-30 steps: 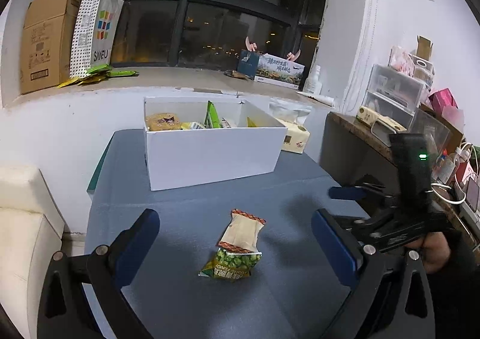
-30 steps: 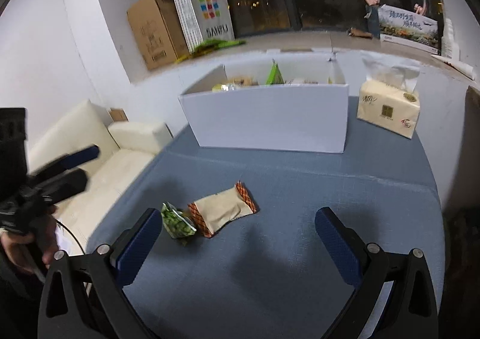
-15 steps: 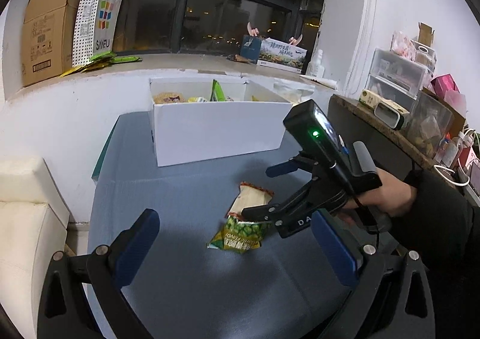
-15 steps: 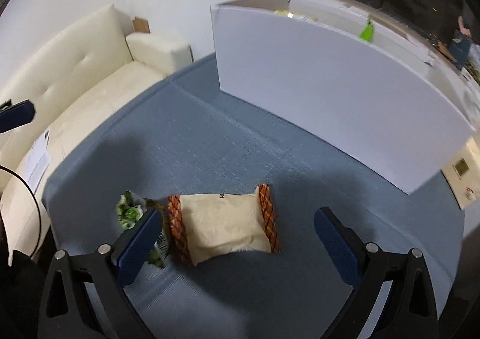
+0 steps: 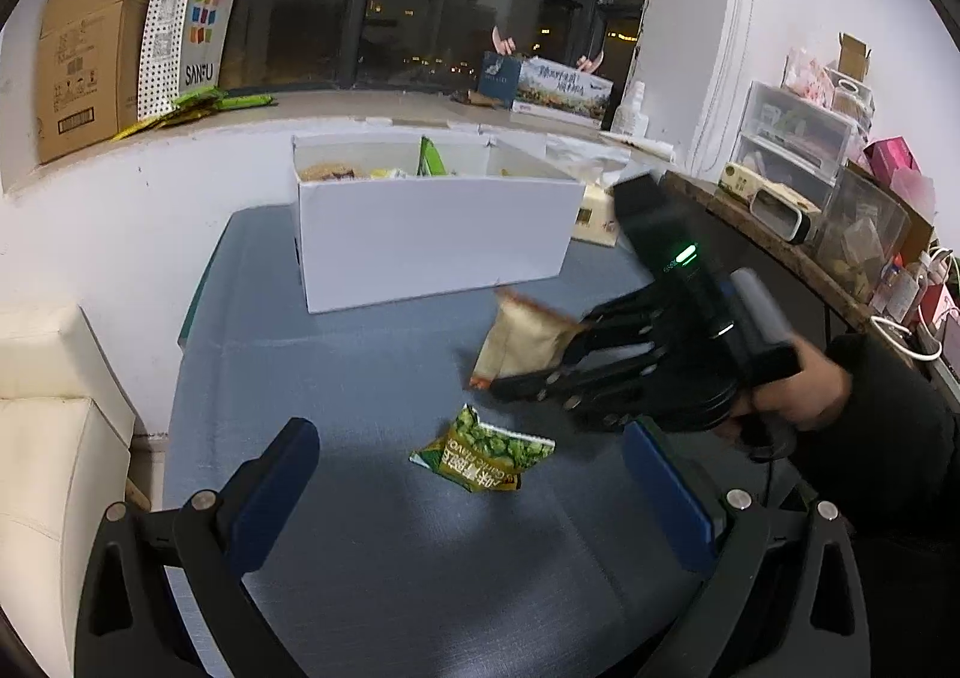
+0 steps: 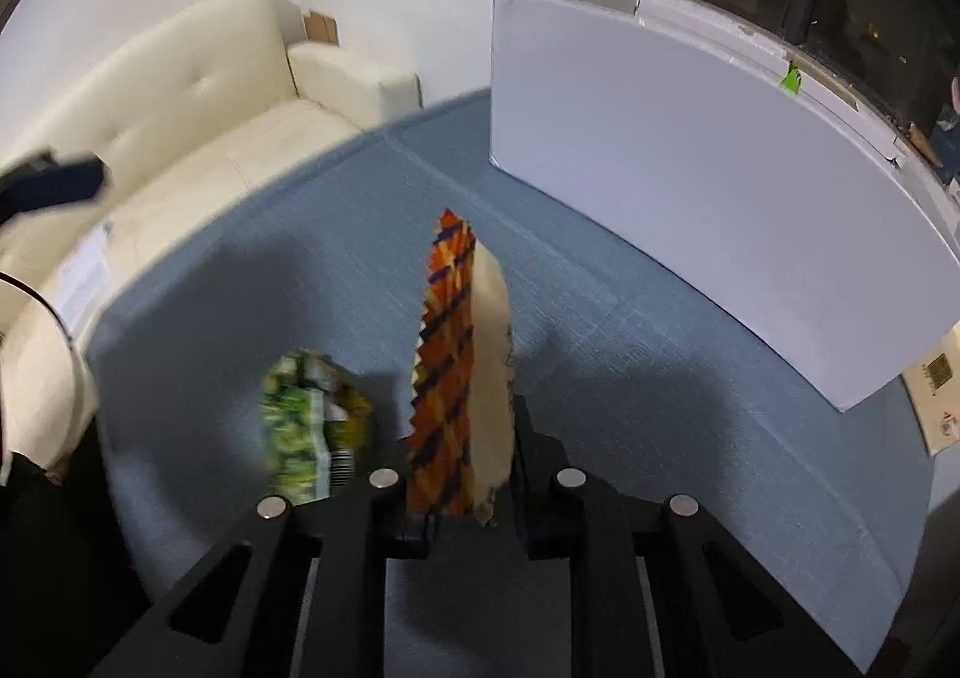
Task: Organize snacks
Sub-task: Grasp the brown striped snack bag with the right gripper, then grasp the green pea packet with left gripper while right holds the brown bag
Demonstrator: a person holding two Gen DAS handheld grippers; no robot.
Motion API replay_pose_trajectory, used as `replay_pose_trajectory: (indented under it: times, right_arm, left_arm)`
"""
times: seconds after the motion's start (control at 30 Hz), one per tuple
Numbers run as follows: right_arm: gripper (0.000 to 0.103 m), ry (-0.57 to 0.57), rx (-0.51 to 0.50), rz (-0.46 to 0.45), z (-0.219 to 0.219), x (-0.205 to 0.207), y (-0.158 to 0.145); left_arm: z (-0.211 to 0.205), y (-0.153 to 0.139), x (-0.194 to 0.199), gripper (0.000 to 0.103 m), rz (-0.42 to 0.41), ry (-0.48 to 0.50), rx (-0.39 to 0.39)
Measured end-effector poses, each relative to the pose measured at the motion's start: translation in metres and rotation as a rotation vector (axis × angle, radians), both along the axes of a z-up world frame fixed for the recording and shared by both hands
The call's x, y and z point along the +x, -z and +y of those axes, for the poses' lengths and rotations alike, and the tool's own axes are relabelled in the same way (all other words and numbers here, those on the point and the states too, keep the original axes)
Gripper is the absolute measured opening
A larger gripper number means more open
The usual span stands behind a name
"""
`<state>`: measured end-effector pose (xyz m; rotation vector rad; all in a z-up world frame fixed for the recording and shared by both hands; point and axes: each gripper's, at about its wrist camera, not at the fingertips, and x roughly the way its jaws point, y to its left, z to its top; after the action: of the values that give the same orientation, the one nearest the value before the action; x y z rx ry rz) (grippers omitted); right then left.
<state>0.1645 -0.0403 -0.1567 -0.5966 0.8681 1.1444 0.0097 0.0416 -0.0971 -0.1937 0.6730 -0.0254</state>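
My right gripper [image 6: 459, 492] is shut on a beige snack packet with orange ends [image 6: 474, 366] and holds it edge-up just above the blue table. In the left wrist view the right gripper [image 5: 540, 372] holds that packet [image 5: 522, 339] lifted off the table. A green pea snack packet [image 5: 483, 453] lies flat on the table; it also shows in the right wrist view [image 6: 306, 426], left of the held packet. My left gripper [image 5: 474, 492] is open and empty, just in front of the green packet. A white box [image 5: 432, 240] with several snacks stands behind.
A tissue pack [image 5: 597, 216] sits right of the box. A cream sofa [image 6: 162, 138] stands left of the blue table [image 5: 336, 378]. A windowsill holds a cardboard box [image 5: 84, 72] and a paper bag [image 5: 192, 42]. Shelves with clutter [image 5: 804, 180] line the right.
My right gripper has closed on the beige packet and lifted it off the table, turning it on edge. The green packet now lies apart from it. My left gripper has stayed open.
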Motion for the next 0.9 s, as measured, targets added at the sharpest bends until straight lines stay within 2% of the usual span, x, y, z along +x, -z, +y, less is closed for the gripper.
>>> replay_pose_trajectory:
  times: [0.2, 0.4, 0.63, 0.77, 0.83, 0.9]
  right_arm:
    - [0.019, 0.056, 0.118, 0.026, -0.034, -0.003, -0.03]
    - [0.019, 0.125, 0.191, -0.004, -0.074, -0.017, -0.06]
    - [0.019, 0.195, 0.254, 0.011, -0.111, -0.029, -0.072]
    - [0.019, 0.213, 0.268, 0.035, -0.119, -0.03, -0.067]
    - [0.019, 0.211, 0.267, 0.047, -0.119, -0.029, -0.065]
    - [0.019, 0.217, 0.256, 0.044, -0.118, -0.029, -0.063]
  left_arm:
    - [-0.008, 0.023, 0.017, 0.103, 0.071, 0.052, 0.016]
    - [-0.017, 0.055, 0.047, 0.103, 0.162, 0.118, 0.066]
    - [-0.018, 0.071, 0.071, 0.102, 0.199, 0.14, 0.065]
    - [-0.018, 0.072, 0.077, 0.071, 0.204, 0.169, 0.045]
    - [-0.021, 0.064, 0.074, 0.062, 0.178, 0.167, 0.055]
    - [-0.018, 0.061, 0.071, 0.062, 0.154, 0.161, 0.044]
